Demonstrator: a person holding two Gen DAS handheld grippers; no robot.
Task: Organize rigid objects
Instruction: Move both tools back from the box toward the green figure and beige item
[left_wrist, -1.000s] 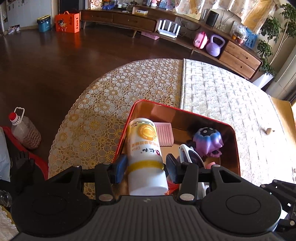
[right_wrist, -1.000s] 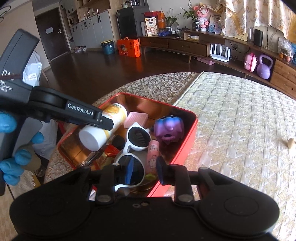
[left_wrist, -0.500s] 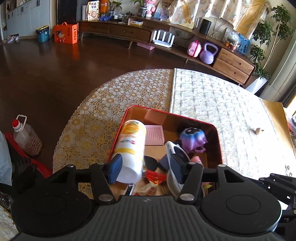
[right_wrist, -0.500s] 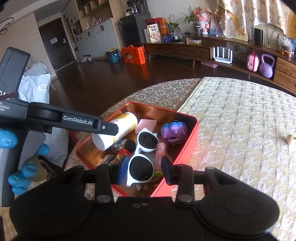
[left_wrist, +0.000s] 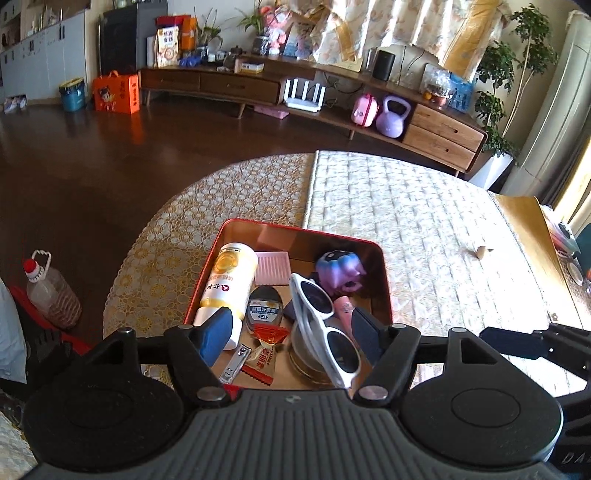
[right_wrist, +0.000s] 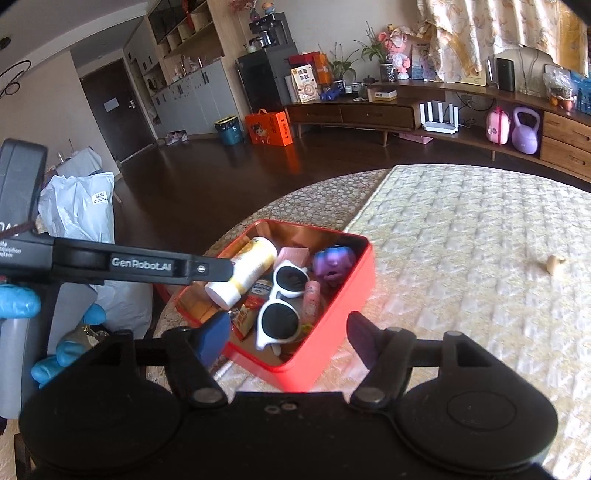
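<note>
While lying in red tin (left_wrist: 382, 280), white bottle (left_wrist: 229, 282), sunglasses (left_wrist: 325, 325), purple toy (left_wrist: 340, 271)

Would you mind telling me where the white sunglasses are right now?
The white sunglasses lie inside the red tin, right of the yellow-and-white bottle and beside the purple toy, seen in both wrist views.

Bright daylight from right; fisheye-warped, dark corners.

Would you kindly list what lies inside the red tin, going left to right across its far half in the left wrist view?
Bottle → pink comb → purple toy, all within the tin.
</note>
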